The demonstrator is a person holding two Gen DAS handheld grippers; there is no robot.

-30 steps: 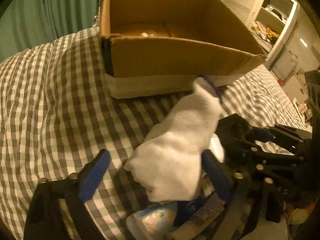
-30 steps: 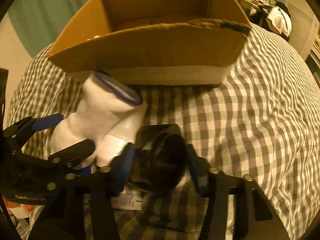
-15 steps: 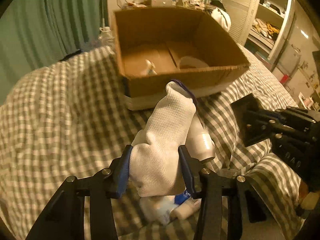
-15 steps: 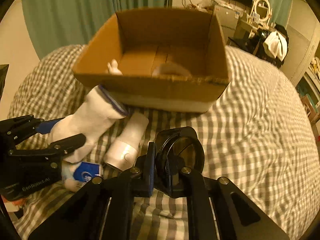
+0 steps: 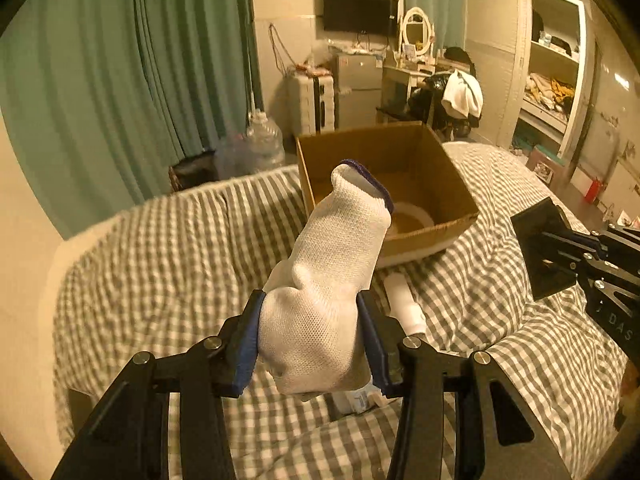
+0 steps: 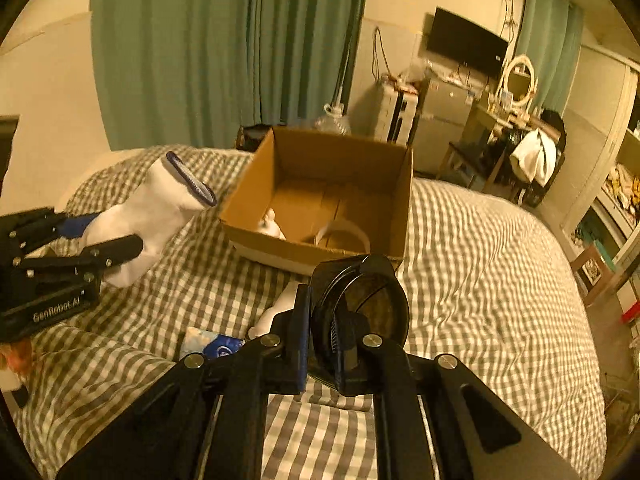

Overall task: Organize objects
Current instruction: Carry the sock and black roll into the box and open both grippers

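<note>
We hold the soft white sock [image 5: 320,280], clamped at its toe in the left gripper [image 5: 310,344], above the bed [image 5: 168,248]; it sags. The right gripper [image 6: 324,344] pinches a rigid, light black fan [image 6: 360,312] short of the cardboard box [image 6: 328,248].

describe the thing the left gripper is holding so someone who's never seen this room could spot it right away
Start at the open cardboard box on the gray-and-white checkered bed. In front of it, raised above the bedding, the left hand-held gripper clamps a white knit glove. Its dark blue cuff trim and soft fabric set it apart from the white bottle lying on the bed below.
</note>
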